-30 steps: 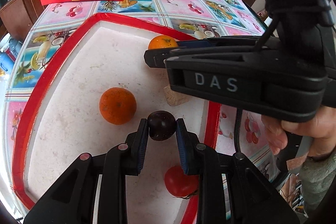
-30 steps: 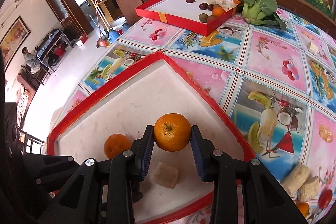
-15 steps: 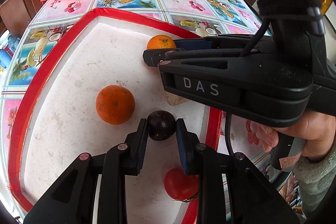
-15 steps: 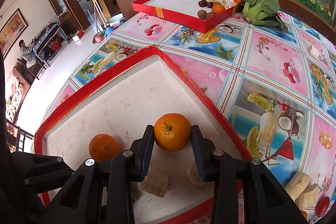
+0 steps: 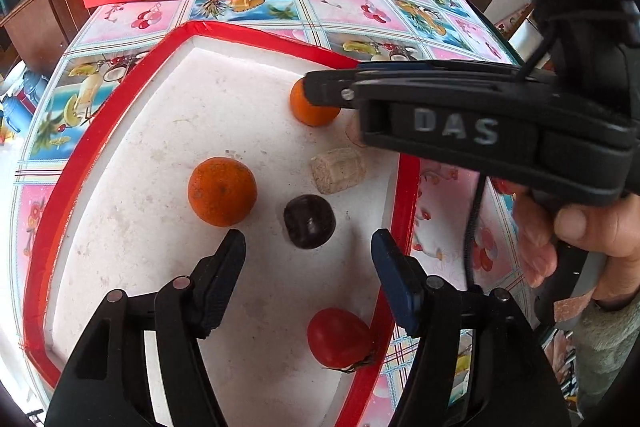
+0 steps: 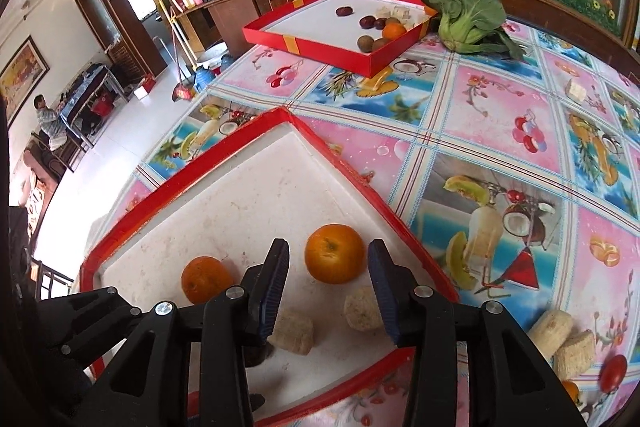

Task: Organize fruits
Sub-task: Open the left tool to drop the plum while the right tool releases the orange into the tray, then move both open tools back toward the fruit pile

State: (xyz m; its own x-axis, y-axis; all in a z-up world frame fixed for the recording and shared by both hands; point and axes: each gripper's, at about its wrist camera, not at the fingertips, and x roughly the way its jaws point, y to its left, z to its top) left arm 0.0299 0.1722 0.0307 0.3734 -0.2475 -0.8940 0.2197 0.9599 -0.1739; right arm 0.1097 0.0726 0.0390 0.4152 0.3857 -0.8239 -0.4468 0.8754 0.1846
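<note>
A red-rimmed white tray (image 5: 120,115) lies near me. My left gripper (image 5: 308,247) is open just behind a dark plum (image 5: 309,221) resting on the tray floor. A large orange (image 5: 222,191) sits to its left and a red tomato (image 5: 340,338) lies under the gripper. My right gripper (image 6: 328,263) is open with a smaller orange (image 6: 335,253) resting on the tray (image 6: 224,163) between its fingers. That orange (image 5: 310,111) shows in the left wrist view beside the right gripper's fingertip.
Beige food chunks (image 5: 338,171) (image 6: 362,311) lie in the near tray. A second red tray (image 6: 304,39) with plums, kiwis and an orange stands at the far end beside a leafy green vegetable (image 6: 468,15). More chunks and a tomato (image 6: 614,371) lie on the patterned tablecloth (image 6: 500,115).
Both grippers have opened. The plum has left the left gripper's jaws and the small orange has left the right gripper's jaws; both now rest on the tray floor.
</note>
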